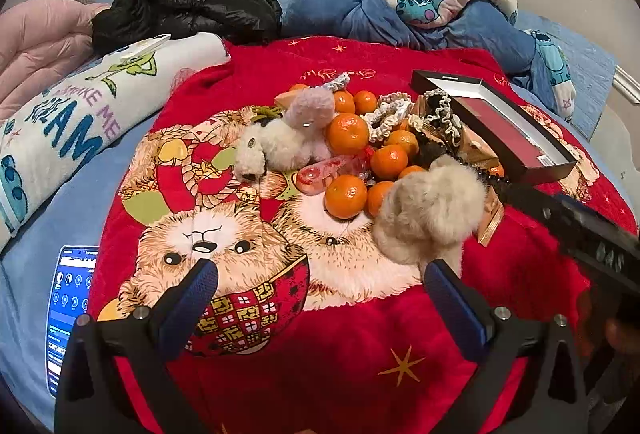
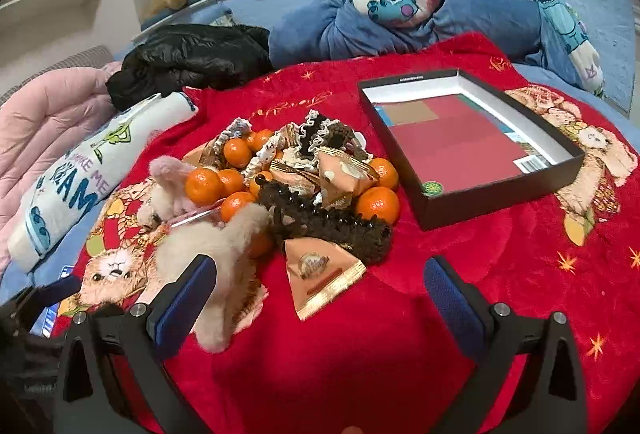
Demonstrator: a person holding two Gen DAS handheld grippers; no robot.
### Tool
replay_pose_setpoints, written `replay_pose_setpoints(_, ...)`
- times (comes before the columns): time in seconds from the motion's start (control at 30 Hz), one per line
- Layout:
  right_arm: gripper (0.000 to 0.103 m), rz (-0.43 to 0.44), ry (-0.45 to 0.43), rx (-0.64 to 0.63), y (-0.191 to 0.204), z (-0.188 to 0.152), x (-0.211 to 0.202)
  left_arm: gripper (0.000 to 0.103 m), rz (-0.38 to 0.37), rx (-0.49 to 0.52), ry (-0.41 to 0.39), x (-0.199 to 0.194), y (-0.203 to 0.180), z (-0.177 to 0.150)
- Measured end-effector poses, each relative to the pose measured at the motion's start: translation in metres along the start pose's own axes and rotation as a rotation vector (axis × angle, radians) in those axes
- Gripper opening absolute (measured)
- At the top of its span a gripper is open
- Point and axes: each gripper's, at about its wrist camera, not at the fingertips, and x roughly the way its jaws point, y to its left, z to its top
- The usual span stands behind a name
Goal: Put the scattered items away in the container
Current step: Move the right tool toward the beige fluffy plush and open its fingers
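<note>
A pile of scattered items lies on a red blanket (image 1: 340,374): several mandarins (image 1: 346,133) (image 2: 377,204), a beige fluffy hair clip (image 1: 430,211) (image 2: 218,254), a white and pink plush (image 1: 288,137), lace scrunchies (image 1: 390,115) (image 2: 316,131), gold snack packets (image 2: 324,276) and a dark claw clip (image 2: 328,224). The black box (image 1: 532,169) (image 2: 500,199), open, with a red bottom, stands to the right of the pile. My left gripper (image 1: 320,298) is open and empty, in front of the pile. My right gripper (image 2: 320,294) is open and empty, just before the nearest gold packet.
A phone (image 1: 70,310) with its screen lit lies at the blanket's left edge. A white printed pillow (image 1: 76,121), a pink quilt (image 1: 36,33), a black jacket (image 1: 188,5) and blue bedding (image 2: 400,17) lie behind. The right gripper's dark body (image 1: 592,234) reaches into the left wrist view.
</note>
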Motion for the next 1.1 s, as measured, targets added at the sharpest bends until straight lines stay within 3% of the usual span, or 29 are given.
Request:
replay_pose_setpoints(0.3,0.103,-0.083,-0.027,-0.057,0.004,0.024,0.015,0.103,-0.061,-0.042,-0.013,-0.007,0.007,0.003)
replay_pose_setpoints(0.5,0.103,-0.043,0.056,0.031,-0.003,0.015,0.029,0.103,-0.056,-0.051,0.005,0.001,0.010,0.004)
replay_pose_setpoints(0.73,0.103,-0.116,0.087,-0.016,-0.006,0.004,0.038,0.103,-0.076,-0.050,0.016,0.003,0.009,0.003)
replay_pose_setpoints(0.87,0.101,-0.075,0.121,0.066,-0.022,0.001,0.043,0.103,-0.071,-0.051,0.014,0.002,0.009,0.002)
replay_pose_setpoints(1.1,0.093,-0.062,0.165,0.039,-0.013,-0.005,0.054,0.103,-0.071,-0.051,0.014,0.000,0.009,0.002)
